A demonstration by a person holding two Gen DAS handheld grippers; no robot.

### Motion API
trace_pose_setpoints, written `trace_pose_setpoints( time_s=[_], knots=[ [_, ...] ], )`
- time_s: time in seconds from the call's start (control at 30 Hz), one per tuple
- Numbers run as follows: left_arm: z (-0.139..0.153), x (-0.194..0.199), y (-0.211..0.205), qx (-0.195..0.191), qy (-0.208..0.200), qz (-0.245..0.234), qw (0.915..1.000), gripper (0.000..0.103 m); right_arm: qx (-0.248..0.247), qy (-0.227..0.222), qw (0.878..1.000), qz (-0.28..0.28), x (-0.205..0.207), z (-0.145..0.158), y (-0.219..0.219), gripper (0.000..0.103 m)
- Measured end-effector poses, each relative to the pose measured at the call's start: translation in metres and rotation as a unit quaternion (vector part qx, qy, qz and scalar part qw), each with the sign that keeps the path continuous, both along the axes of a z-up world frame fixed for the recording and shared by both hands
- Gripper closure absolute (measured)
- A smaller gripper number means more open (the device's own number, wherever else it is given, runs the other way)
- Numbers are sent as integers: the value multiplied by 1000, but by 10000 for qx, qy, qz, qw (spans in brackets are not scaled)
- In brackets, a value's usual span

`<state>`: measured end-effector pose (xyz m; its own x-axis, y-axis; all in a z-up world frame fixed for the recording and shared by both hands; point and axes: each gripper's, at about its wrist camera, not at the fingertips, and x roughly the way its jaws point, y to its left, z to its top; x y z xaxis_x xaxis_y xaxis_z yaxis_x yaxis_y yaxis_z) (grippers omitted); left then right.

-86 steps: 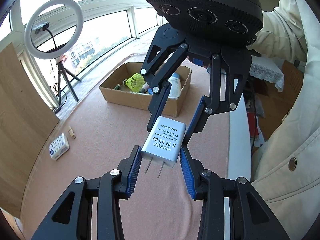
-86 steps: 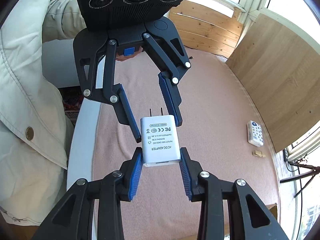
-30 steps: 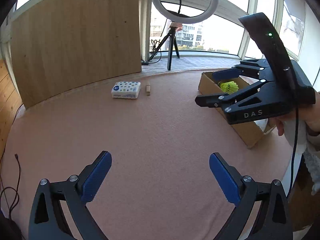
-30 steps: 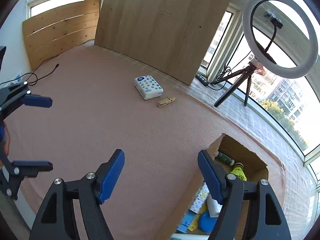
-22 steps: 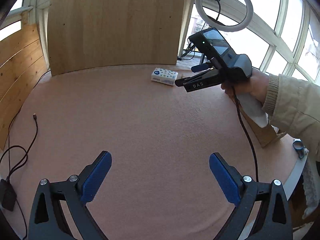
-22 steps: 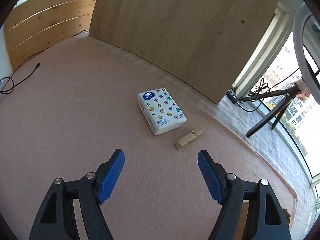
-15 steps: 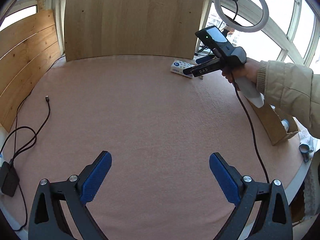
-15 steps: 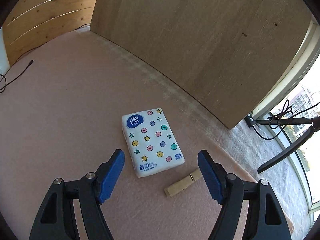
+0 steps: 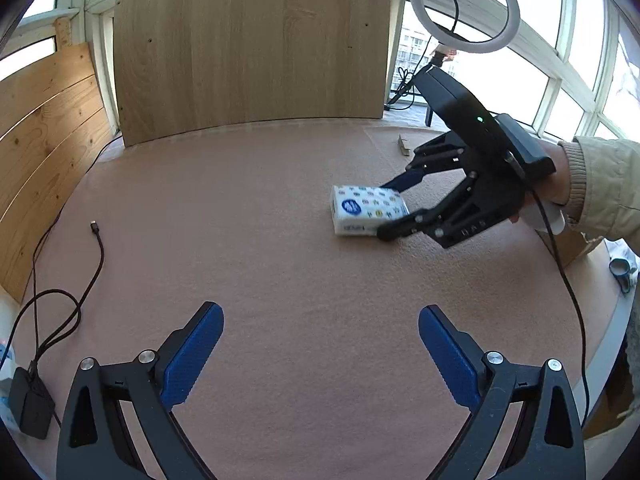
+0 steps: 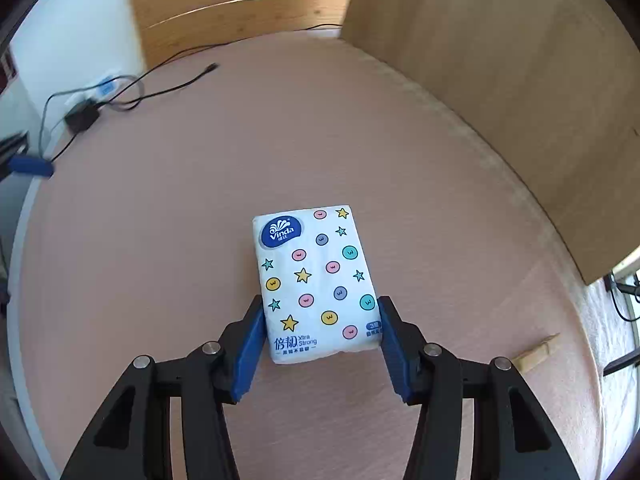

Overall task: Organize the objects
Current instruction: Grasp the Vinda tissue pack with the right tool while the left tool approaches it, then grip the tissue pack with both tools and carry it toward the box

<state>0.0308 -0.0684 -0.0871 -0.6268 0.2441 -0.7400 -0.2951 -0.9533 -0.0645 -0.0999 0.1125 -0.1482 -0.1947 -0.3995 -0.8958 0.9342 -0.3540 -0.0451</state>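
A white tissue pack with coloured dots and stars lies flat on the pink table cover. My right gripper has its blue pads against both long sides of the pack's near end. In the left wrist view the same tissue pack sits between the right gripper's fingers at the right. My left gripper is wide open and empty, low over the near part of the table.
A wooden clothespin lies to the right of the pack. A black cable and charger lie at the table's left edge. A wooden board stands at the back. A ring light stands behind it. A cardboard box's corner shows at the right.
My right gripper has moved down to the tissue pack and closed from wide open onto its sides. The left gripper stays open and has turned a little towards the pack.
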Motion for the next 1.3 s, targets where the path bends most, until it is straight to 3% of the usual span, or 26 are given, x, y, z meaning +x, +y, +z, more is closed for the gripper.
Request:
trace_pose_setpoints(
  time_s=[0.17, 0.33, 0.47, 0.6, 0.67, 0.73, 0.97, 1.2, 1.3],
  knots=[
    [-15, 11, 9, -272, 19, -1162, 9928, 3, 53, -113, 9946, 1029, 102, 0, 5, 54],
    [-32, 40, 38, -460, -156, -2593, 9646, 3, 235, 75, 9857, 1666, 161, -5, 19, 54],
    [-46, 59, 61, -603, -198, -3224, 9445, 8, 196, 92, 9831, 1819, 178, -6, 26, 54],
    [-51, 62, 72, -466, -267, -3451, 9370, 16, 273, 60, 9790, 2020, 186, -5, 27, 54],
    [-55, 62, 75, -402, -395, -3595, 9314, 27, 288, 35, 9784, 2047, 186, -4, 27, 54],
    [-56, 66, 76, -374, -340, -3670, 9288, 31, 294, 50, 9778, 2072, 189, -4, 26, 54],
    [-53, 62, 69, -227, -373, -3690, 9284, 44, 202, -21, 9833, 1809, 187, -4, 33, 53],
    [-52, 66, 71, -328, -409, -3663, 9290, 41, 120, -111, 9862, 1649, 186, -5, 33, 54],
    [-50, 68, 73, -443, -316, -3628, 9303, 26, 189, -23, 9832, 1815, 187, -5, 29, 54]
  ],
)
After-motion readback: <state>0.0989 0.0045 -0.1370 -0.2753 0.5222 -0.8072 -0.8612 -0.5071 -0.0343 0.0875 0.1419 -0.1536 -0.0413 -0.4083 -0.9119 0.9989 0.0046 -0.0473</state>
